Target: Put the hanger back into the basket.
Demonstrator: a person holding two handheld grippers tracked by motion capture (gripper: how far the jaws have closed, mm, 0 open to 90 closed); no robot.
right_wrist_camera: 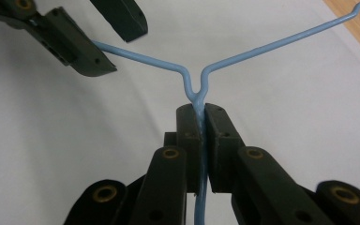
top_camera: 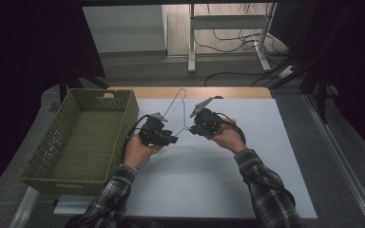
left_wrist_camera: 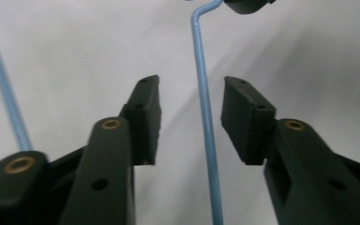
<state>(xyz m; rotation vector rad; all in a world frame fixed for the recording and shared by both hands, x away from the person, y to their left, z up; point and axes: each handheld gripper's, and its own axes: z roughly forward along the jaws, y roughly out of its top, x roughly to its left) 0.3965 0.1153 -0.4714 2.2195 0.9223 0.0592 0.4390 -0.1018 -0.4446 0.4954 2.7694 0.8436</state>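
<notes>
Blue wire hanger [top_camera: 178, 111], thin and coated, hangs above the white table sheet [top_camera: 247, 156]. My right gripper [right_wrist_camera: 200, 123] pinches its neck where the wires meet, I judge to steady it. My left gripper [left_wrist_camera: 191, 117] stands spread around one arm, untouched. Its own view shows that gap; the high view adds the green woven basket [top_camera: 83, 142] beside.

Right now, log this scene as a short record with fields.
surface: white table top
held item: blue wire hanger
right gripper: shut on the hanger where its two wires join
left gripper: open, one hanger wire runs between the jaws, untouched
basket: green, at the table's left edge, nothing in it
hanger position: between both grippers, near the table's middle
</notes>
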